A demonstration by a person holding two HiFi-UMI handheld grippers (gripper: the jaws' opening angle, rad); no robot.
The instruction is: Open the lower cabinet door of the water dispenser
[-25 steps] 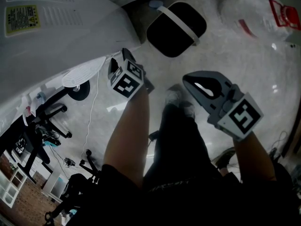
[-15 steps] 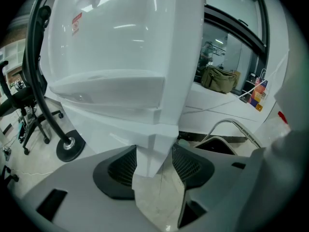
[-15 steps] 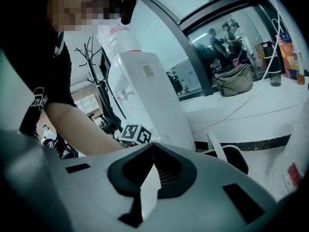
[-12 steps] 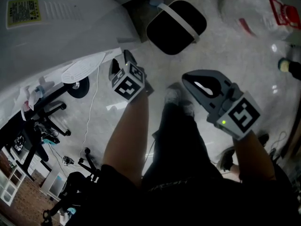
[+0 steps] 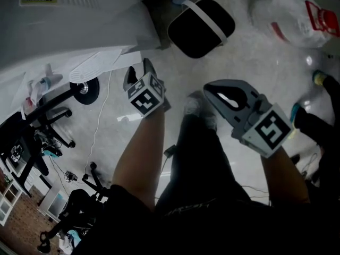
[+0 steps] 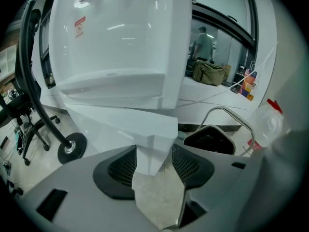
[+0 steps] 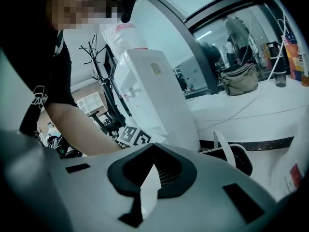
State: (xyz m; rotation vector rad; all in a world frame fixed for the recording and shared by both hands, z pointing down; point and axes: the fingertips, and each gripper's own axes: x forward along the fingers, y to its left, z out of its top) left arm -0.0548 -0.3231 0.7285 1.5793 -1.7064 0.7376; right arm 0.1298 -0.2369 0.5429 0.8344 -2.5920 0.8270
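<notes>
Water dispenser [image 5: 69, 20]: white, far left. Its lower cabinet door [image 6: 120, 122] stands just ahead of the left gripper [image 5: 139, 69]. The door is likely stiff, light and glossy-slick; take it by the free edge.

Left gripper: jaws spread, nothing pinched.

Black bin [image 5: 172, 33]: interior dark, contents unreadable.

Right gripper [image 5: 208, 89]: jaws pressed together, empty.

Plastic bag [image 5: 292, 12]: contents unclear.

Pale marbled floor [image 5: 255, 57] carries the white water dispenser [image 5: 74, 31], a black bin [image 5: 199, 33] with a white handle just beside it, a clear plastic bag [image 5: 297, 15] nearby, a stand's round black base [image 5: 85, 91] and a trailing white cable [image 5: 101, 126].
</notes>
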